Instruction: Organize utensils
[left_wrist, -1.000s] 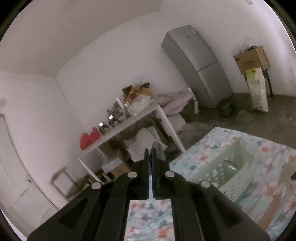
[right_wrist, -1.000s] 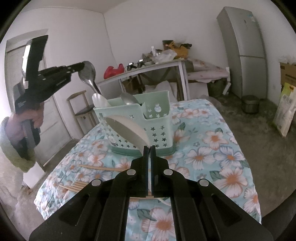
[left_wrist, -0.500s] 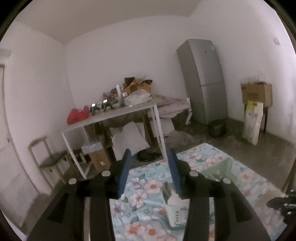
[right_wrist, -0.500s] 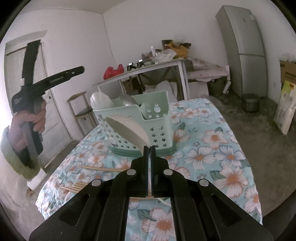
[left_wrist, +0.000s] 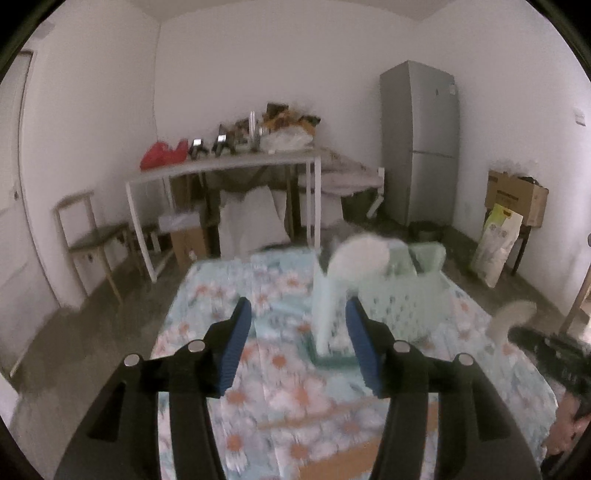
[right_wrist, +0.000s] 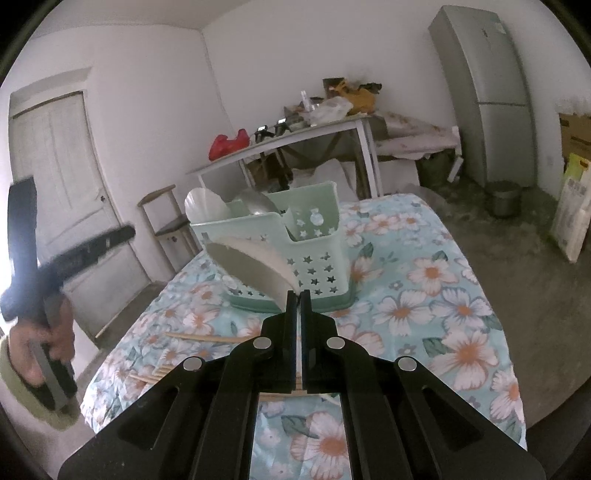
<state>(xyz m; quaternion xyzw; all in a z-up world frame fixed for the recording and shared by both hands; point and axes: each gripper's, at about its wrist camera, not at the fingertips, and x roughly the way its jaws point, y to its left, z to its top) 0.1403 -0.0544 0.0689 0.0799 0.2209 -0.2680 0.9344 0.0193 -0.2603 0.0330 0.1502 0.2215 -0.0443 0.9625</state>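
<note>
White spoon (right_wrist: 255, 267): held by its handle in the tightly closed jaws of the right gripper (right_wrist: 298, 295), bowl raised just in front of the green caddy (right_wrist: 317, 254) on the flowered counter (right_wrist: 443, 295). Looks like light, stiff, smooth plastic or ceramic; probably slippery, best gripped mid-handle.
Chopsticks (right_wrist: 207, 338): loose on the cloth, thin, light, likely to roll; take near the middle.
Left gripper (left_wrist: 297, 345): jaws opening, nothing between them, aimed at the caddy.
</note>
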